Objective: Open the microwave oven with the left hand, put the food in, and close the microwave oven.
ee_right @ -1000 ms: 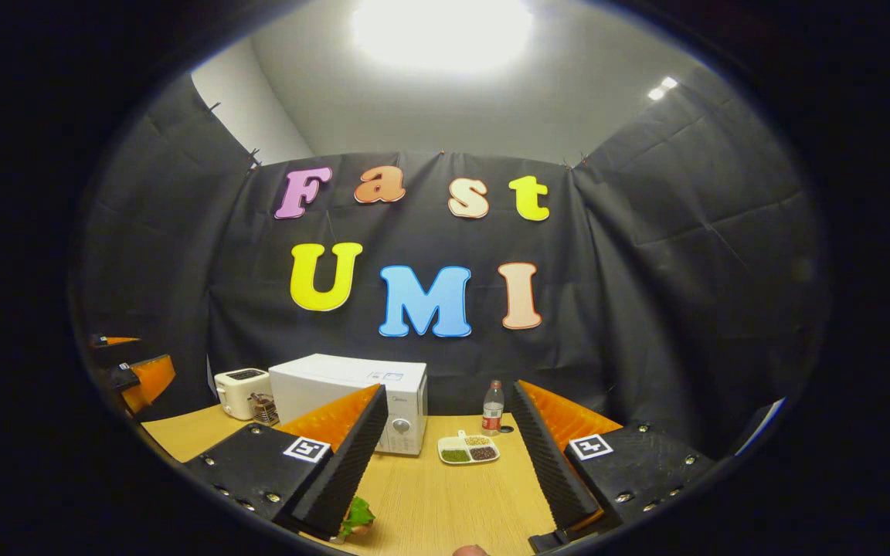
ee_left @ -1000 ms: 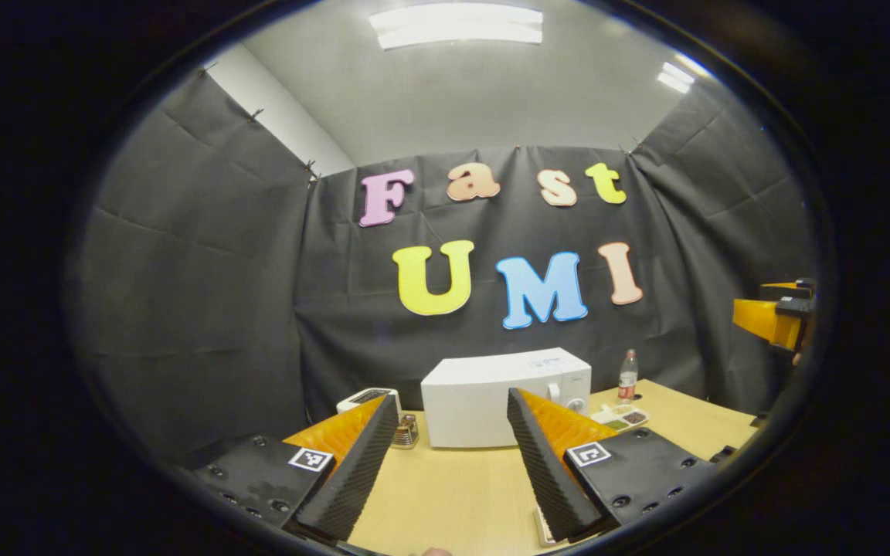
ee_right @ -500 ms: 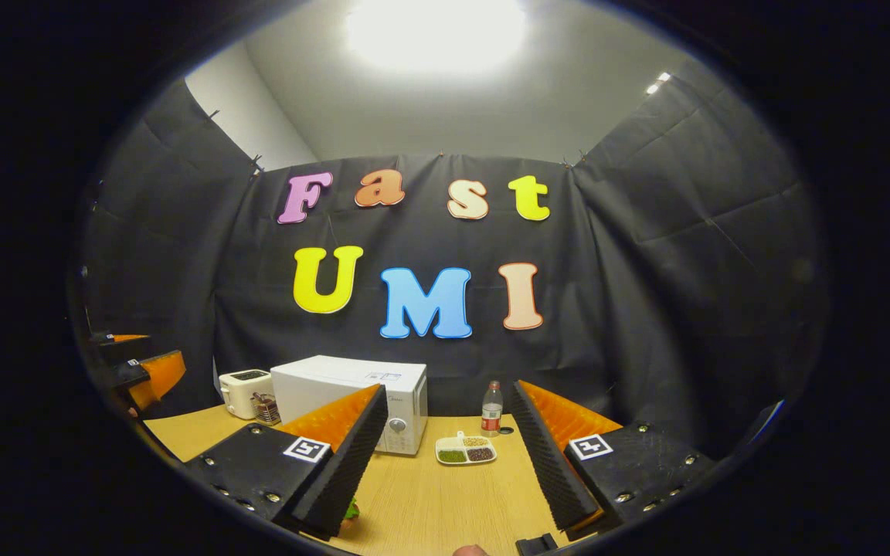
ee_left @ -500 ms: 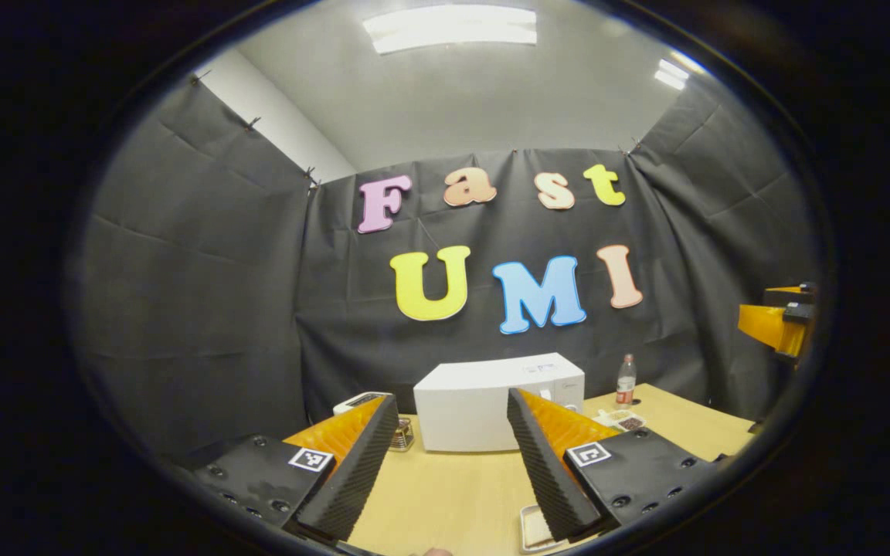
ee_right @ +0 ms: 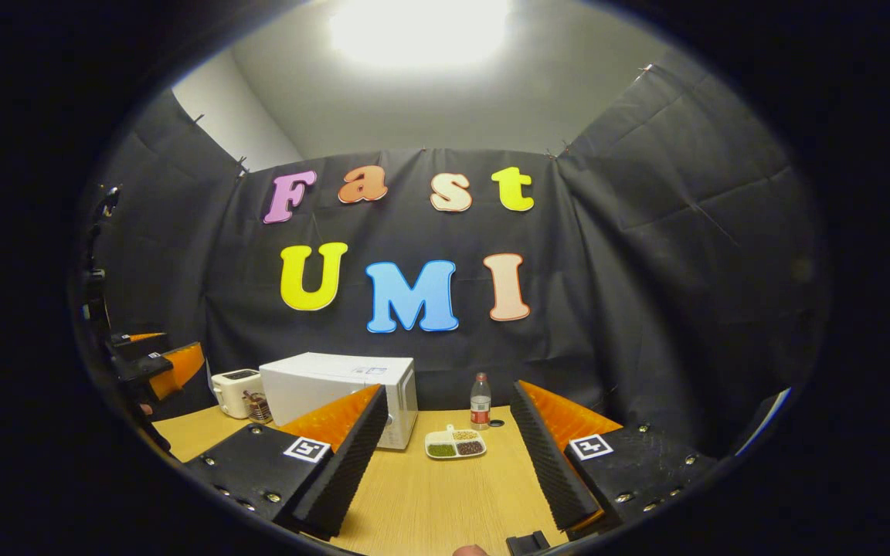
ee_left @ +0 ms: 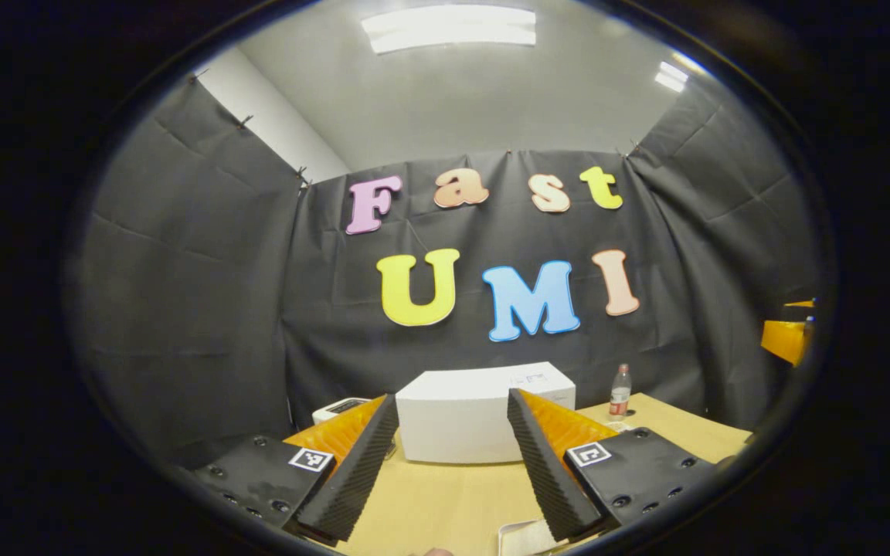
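**Microwave door shut, nothing begun**

Toward the tabletop's far edge sits the white microwave, closed. From left to right: your left gripper is spread and empty, facing it from well back; your right gripper is likewise spread and empty. Opening, loading and closing all remain.

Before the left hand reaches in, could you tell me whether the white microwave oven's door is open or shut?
Shut: the white microwave oven shows its door flush with its front.
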### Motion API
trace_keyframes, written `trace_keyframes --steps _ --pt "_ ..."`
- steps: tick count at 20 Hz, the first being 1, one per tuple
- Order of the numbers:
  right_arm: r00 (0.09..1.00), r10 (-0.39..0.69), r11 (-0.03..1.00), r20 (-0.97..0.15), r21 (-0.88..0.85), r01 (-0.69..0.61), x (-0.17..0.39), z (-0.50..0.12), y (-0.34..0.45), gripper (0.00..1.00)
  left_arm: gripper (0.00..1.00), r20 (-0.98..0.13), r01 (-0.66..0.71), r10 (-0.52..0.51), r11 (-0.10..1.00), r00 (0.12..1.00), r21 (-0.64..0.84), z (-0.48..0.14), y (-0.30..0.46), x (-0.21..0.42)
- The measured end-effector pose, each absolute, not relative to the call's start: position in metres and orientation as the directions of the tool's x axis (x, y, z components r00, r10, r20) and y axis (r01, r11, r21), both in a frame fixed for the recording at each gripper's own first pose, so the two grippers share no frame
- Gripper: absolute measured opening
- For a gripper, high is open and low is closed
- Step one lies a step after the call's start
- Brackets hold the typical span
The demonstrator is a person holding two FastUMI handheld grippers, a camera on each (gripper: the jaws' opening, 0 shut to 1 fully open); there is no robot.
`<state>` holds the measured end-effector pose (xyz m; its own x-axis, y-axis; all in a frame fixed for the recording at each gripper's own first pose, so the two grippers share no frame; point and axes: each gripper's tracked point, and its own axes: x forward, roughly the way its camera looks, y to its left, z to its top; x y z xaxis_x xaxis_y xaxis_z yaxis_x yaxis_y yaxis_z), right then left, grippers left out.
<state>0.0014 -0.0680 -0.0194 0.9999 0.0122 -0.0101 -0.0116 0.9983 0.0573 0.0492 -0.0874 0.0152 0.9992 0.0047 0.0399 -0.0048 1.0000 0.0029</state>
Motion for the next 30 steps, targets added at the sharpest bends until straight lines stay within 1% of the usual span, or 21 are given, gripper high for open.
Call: trace_keyframes --steps 9,11,12,15,16,17,18,19,21,22,23,24,25,26,28,29,30 --pt "0.996 -0.088 0.996 -0.003 0.022 0.088 0.031 -0.018 -0.065 0.97 0.99 0.035 0.136 -0.135 0.991 0.99 -0.01 -0.013 -0.126 0.151" --pt "0.993 -0.122 0.992 -0.001 0.016 0.122 0.036 -0.016 -0.068 0.96 0.9 0.032 0.166 -0.166 0.986 0.986 -0.014 -0.02 -0.137 0.173" --pt "0.99 -0.14 0.99 -0.005 0.011 0.14 0.037 -0.016 -0.07 0.96 0.99 0.026 0.18 -0.18 0.984 0.983 -0.014 -0.024 -0.143 0.184" --pt "0.982 -0.186 0.982 -0.014 -0.008 0.186 0.043 -0.018 -0.074 0.96 0.99 0.014 0.215 -0.215 0.976 0.977 -0.018 -0.04 -0.158 0.216" --pt "0.979 -0.203 0.979 -0.016 -0.014 0.203 0.044 -0.018 -0.075 0.96 0.94 0.008 0.226 -0.226 0.974 0.974 -0.019 -0.047 -0.163 0.226" --pt "0.975 -0.22 0.975 -0.019 -0.019 0.219 0.044 -0.019 -0.077 0.96 0.94 0.001 0.236 -0.236 0.972 0.972 -0.02 -0.053 -0.168 0.235" --pt "0.972 -0.235 0.972 -0.022 -0.024 0.234 0.044 -0.019 -0.078 0.96 0.9 -0.005 0.245 -0.245 0.969 0.969 -0.021 -0.059 -0.172 0.245" --pt "0.967 -0.252 0.967 -0.026 -0.028 0.251 0.045 -0.021 -0.08 0.96 0.99 -0.012 0.255 -0.256 0.967 0.967 -0.023 -0.066 -0.178 0.254" --pt "0.956 -0.29 0.956 -0.034 -0.042 0.289 0.043 -0.024 -0.084 0.96 0.99 -0.027 0.268 -0.269 0.963 0.963 -0.015 -0.081 -0.188 0.274" --pt "0.951 -0.306 0.951 -0.039 -0.047 0.304 0.043 -0.025 -0.086 0.96 0.9 -0.034 0.275 -0.275 0.961 0.961 -0.012 -0.087 -0.193 0.283" --pt "0.946 -0.321 0.946 -0.043 -0.052 0.319 0.041 -0.026 -0.086 0.96 0.94 -0.042 0.283 -0.283 0.959 0.958 -0.011 -0.095 -0.197 0.29" --pt "0.94 -0.338 0.94 -0.048 -0.059 0.335 0.04 -0.027 -0.088 0.96 0.94 -0.05 0.291 -0.291 0.957 0.955 -0.013 -0.103 -0.203 0.298" --pt "0.933 -0.355 0.934 -0.054 -0.065 0.351 0.039 -0.028 -0.091 0.96 0.9 -0.06 0.3 -0.301 0.954 0.952 -0.015 -0.112 -0.209 0.305" --pt "0.926 -0.373 0.927 -0.06 -0.074 0.369 0.037 -0.03 -0.093 0.96 0.9 -0.072 0.308 -0.308 0.951 0.949 -0.011 -0.12 -0.214 0.312" --pt "0.913 -0.403 0.913 -0.065 -0.097 0.396 0.035 -0.031 -0.096 0.96 0.99 -0.092 0.319 -0.318 0.948 0.944 0.0 -0.136 -0.225 0.323" --pt "0.907 -0.415 0.907 -0.065 -0.106 0.408 0.034 -0.031 -0.096 0.96 0.99 -0.102 0.325 -0.323 0.946 0.941 0.005 -0.144 -0.23 0.328" --pt "0.902 -0.426 0.902 -0.067 -0.112 0.417 0.033 -0.031 -0.096 0.97 0.9 -0.113 0.332 -0.329 0.943 0.937 0.008 -0.151 -0.235 0.334"
